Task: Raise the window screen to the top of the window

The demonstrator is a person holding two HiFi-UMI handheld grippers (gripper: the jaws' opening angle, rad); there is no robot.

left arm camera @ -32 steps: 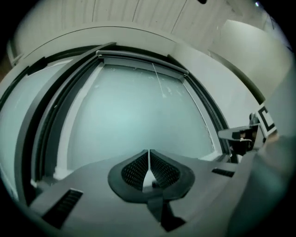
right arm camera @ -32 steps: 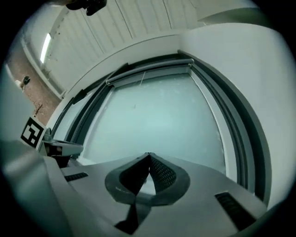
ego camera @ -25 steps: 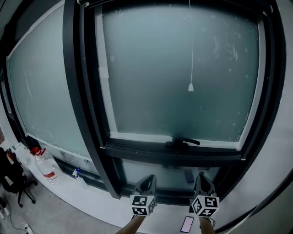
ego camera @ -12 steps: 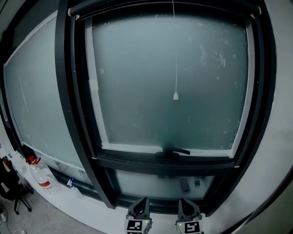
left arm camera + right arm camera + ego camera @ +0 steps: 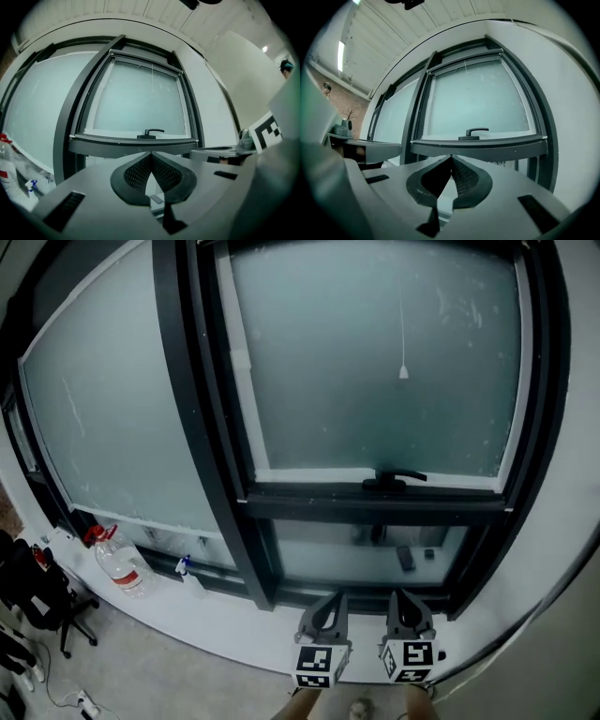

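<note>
The left gripper [image 5: 151, 155] has its jaws pressed together at the tips with nothing between them, and the right gripper [image 5: 451, 158] is likewise closed and empty. The two are held side by side, well below the window handle [image 5: 394, 481] and apart from the glass. The black handle lies on the bottom rail of a frosted pane [image 5: 375, 362] set in a dark frame [image 5: 202, 427]. Above the handle a thin pull cord [image 5: 402, 324] hangs down the pane, ending in a small white toggle. The window screen [image 5: 145, 61] appears gathered in the pale rail along the top of the frame, far above the handle. Down to the handle's left, a red-capped water bottle [image 5: 117, 563] stands on the white sill [image 5: 216, 624].
</note>
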